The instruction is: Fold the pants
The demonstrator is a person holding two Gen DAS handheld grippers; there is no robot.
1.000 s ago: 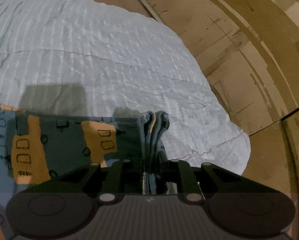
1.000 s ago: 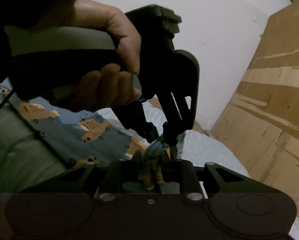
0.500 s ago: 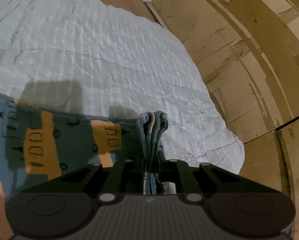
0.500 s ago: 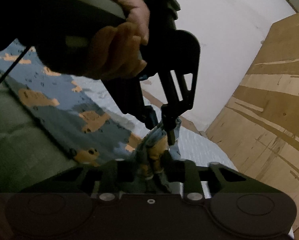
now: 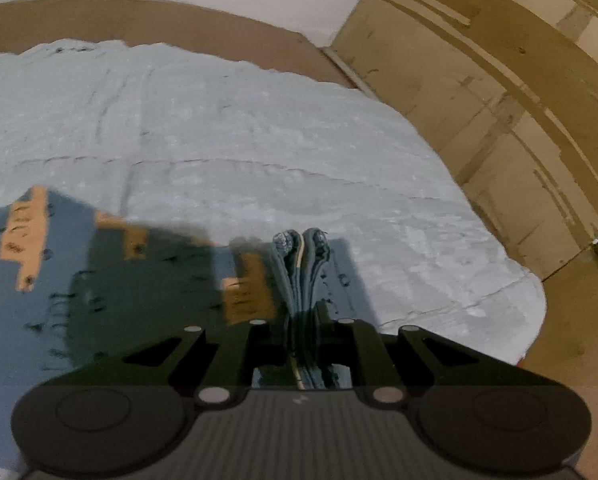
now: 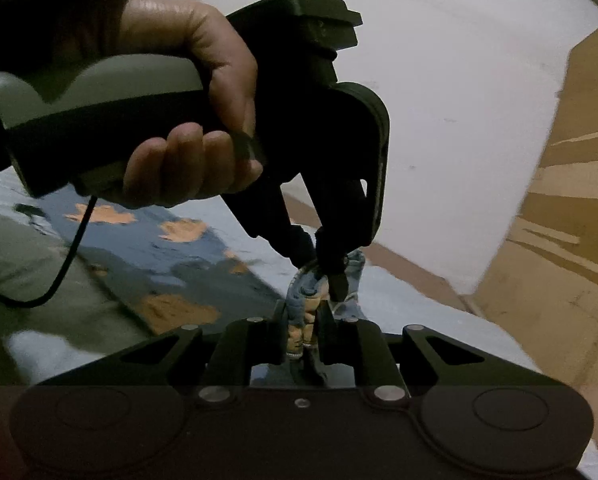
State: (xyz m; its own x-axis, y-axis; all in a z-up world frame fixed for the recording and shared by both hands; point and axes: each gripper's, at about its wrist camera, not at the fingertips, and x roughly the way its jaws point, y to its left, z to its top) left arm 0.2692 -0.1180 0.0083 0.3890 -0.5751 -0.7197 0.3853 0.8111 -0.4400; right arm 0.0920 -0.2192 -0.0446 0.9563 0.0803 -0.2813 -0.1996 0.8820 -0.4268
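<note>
The pants [image 5: 59, 280] are blue-grey with orange vehicle prints and lie spread to the left on a pale quilted cover [image 5: 239, 152]. My left gripper [image 5: 301, 312] is shut on a bunched edge of the pants [image 5: 299, 248]. My right gripper [image 6: 303, 316] is shut on another bunched part of the pants [image 6: 299, 300]. In the right wrist view the left gripper [image 6: 323, 264], held by a hand [image 6: 187, 120], pinches the cloth just ahead of my right fingers. The pants [image 6: 171, 248] trail left and back from both grips.
Wooden floor [image 5: 519, 140] runs along the right of the cover. A white wall [image 6: 439, 100] stands behind. A brown strip [image 5: 139, 16] borders the cover's far edge. A green blanket [image 6: 39, 280] lies at the left. A black cable [image 6: 67, 256] hangs from the left gripper's handle.
Both grippers have kept their hold while moving; the left view now tilts up to show more of the cover, the far wall and the pants stretched left.
</note>
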